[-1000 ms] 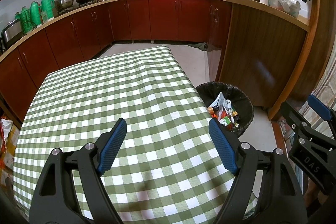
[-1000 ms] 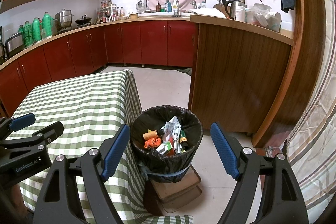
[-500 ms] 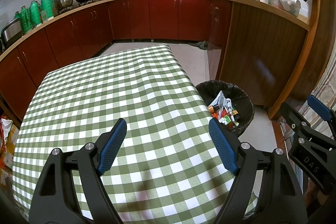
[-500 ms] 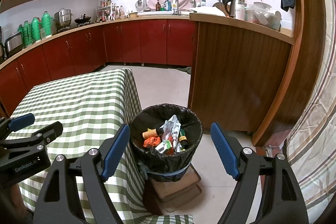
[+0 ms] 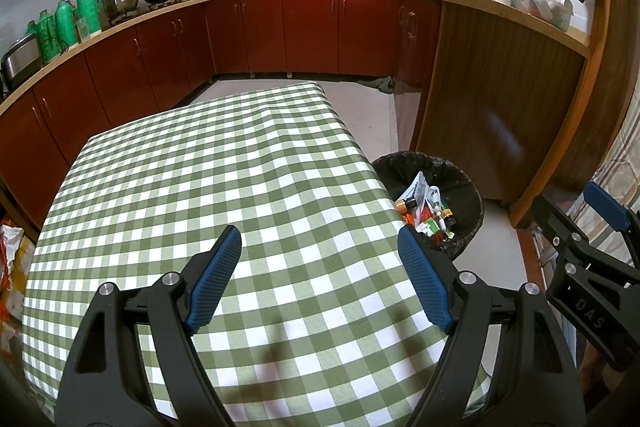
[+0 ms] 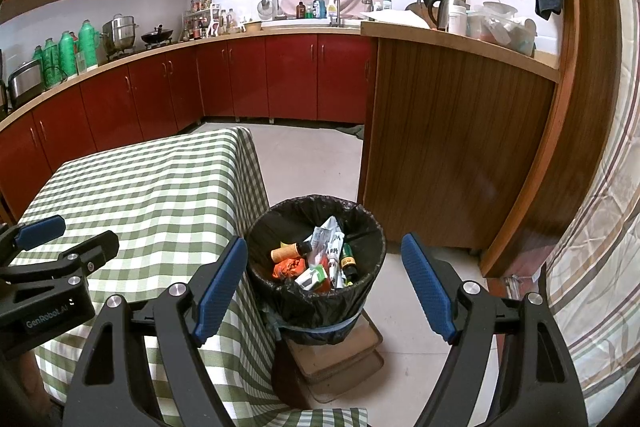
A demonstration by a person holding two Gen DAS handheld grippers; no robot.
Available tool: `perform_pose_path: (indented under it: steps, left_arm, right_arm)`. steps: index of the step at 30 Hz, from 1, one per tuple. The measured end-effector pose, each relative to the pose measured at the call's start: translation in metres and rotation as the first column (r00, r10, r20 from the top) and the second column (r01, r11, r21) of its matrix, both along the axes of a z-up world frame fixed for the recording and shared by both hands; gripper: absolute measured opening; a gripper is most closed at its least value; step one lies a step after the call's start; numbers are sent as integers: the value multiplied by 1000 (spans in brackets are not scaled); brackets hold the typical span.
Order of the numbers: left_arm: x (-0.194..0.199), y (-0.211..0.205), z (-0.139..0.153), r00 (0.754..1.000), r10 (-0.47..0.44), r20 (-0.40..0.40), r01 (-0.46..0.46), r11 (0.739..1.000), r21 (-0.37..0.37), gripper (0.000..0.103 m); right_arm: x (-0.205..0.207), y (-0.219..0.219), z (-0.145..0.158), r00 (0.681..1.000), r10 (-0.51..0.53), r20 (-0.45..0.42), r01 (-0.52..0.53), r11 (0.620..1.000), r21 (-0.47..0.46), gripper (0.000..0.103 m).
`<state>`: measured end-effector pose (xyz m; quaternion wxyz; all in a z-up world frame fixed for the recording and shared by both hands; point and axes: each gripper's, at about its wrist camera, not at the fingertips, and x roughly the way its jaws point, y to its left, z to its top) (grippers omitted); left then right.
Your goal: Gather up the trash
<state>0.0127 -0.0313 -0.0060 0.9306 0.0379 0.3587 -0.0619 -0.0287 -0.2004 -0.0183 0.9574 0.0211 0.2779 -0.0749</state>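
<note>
The trash (image 6: 320, 261) fills a black-lined bin (image 6: 362, 215) on the tiled floor (image 6: 312, 163), just beside the green-checked worktop (image 5: 200, 167). Left tool (image 5: 320, 271) hangs above the cloth, jaws spread, empty; right tool (image 6: 322, 275) gapes above the bin. Red cabinets (image 5: 312, 27) ring the kitchen.

The right gripper (image 6: 322, 267) hangs with its jaws spread wide and empty. Between them, just beyond, stands the black-lined trash bin (image 6: 362, 217) holding bottles and wrappers. Left of the jaws lies the checked desk (image 6: 160, 187), with the left gripper (image 6: 48, 255) above it.
</note>
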Motion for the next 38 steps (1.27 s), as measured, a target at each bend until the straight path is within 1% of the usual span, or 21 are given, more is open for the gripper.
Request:
perform_pose_path:
  steps: [11, 16, 18, 23, 29, 32, 38]
  left_arm:
    - [-1, -1, 4, 1000, -4, 8, 4, 1000, -1, 78]
    - [-2, -1, 6, 1000, -2, 17, 2, 1000, -1, 80]
    - [-3, -1, 8, 1000, -4, 25, 4, 1000, 0, 87]
    - [-5, -4, 11, 999, -11, 45, 10, 1000, 3, 93]
    - [-5, -7, 11, 999, -21, 50, 20, 1000, 23, 93]
    - [-3, -5, 11, 999, -2, 47, 0, 999, 38, 94]
    - [2, 9, 9, 999, 20, 29, -21, 999, 45, 94]
  right_arm:
    - [0, 0, 0, 1000, 0, -1, 0, 1000, 2, 77]
    - [1, 0, 1, 1000, 0, -1, 0, 1000, 1, 77]
    - [1, 0, 1, 1000, 0, -1, 0, 1000, 1, 77]
    - [1, 1, 1, 1000, 0, -2, 0, 1000, 1, 77]
    - [0, 1, 0, 1000, 1, -1, -1, 1000, 1, 77]
    - [1, 1, 0, 1000, 1, -2, -1, 1000, 3, 77]
    - [1, 6, -4, 1000, 10, -7, -10, 1000, -7, 78]
